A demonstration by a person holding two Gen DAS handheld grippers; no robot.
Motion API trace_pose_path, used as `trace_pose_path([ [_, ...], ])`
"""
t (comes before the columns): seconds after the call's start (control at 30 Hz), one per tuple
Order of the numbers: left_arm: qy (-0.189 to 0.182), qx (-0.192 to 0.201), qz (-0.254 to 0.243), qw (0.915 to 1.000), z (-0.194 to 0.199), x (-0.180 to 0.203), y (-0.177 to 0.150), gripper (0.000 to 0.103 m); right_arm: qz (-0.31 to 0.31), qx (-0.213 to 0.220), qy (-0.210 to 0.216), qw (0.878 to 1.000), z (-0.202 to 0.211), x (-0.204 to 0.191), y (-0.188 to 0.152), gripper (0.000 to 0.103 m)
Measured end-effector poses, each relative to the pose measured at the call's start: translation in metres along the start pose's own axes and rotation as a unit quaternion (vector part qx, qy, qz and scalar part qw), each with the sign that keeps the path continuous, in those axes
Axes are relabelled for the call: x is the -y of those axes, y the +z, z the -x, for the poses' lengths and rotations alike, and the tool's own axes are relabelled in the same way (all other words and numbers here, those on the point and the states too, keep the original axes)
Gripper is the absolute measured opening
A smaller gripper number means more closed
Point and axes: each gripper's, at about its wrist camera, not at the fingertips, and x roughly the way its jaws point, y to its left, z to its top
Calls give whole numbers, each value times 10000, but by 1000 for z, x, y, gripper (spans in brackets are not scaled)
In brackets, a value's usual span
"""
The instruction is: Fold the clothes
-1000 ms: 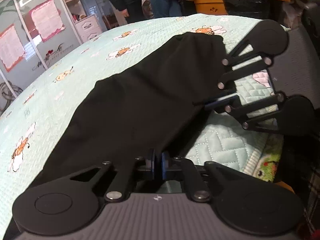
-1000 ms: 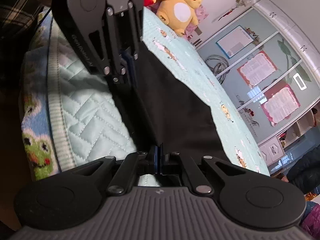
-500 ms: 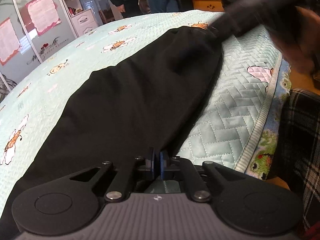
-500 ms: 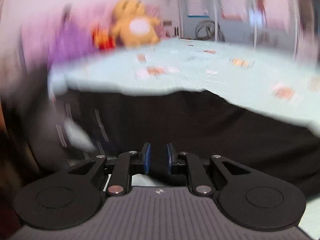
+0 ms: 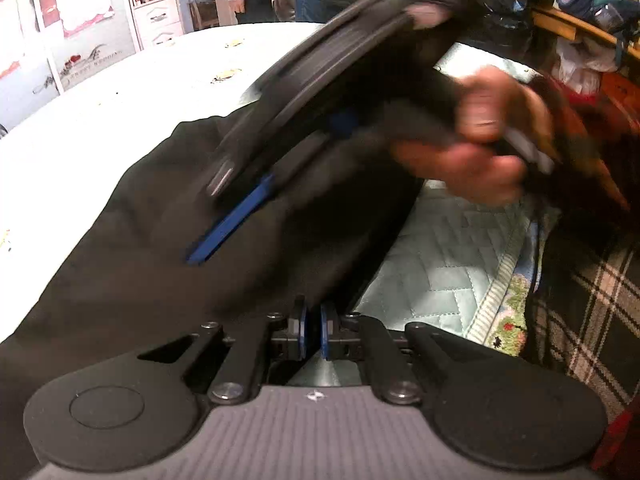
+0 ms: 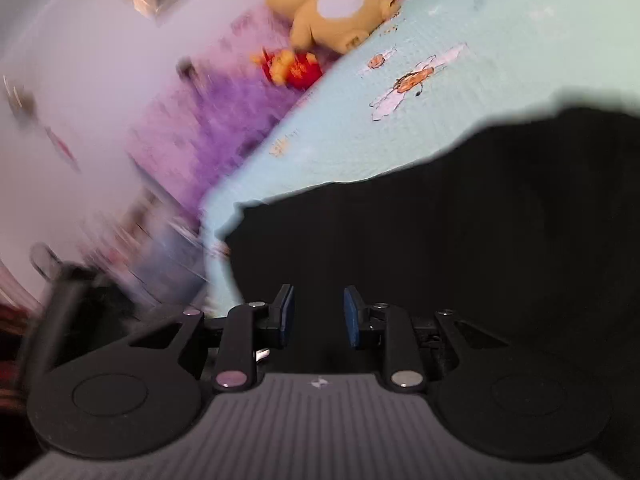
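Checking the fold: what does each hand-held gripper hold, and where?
Left hand-held gripper: shut on the black garment's near edge. Right hand-held gripper: opening, holds nothing.

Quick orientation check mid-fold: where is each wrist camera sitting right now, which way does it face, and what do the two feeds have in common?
Left wrist: on the left gripper, shut on the black garment, looking across the quilted bed cover; the right hand and its gripper cross blurred above.
Right wrist: on the right gripper, jaws opening with nothing between, above the garment, facing the yellow plush toy.
Shared: garment and bed cover.
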Motion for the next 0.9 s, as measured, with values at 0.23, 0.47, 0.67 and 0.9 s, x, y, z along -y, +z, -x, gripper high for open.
trace_pose_path([
  [0.23,-476,23,573,9972,0,-22,4,8,-1068,481,-316,9926,33,36,-66,0],
  [0.47,-1127,702,2219,9660,27,-92,26,8,-229,498,-814,9952,22,20,-73,0],
  [0.67,-140,635,2260,9719,-21,-183,79,8,-166,508,-732,9959,23,24,-66,0],
  [0.9,-1492,20,3065,9401,-92,-248,98,8,-271,496,-468,9973,30,34,-63,0],
])
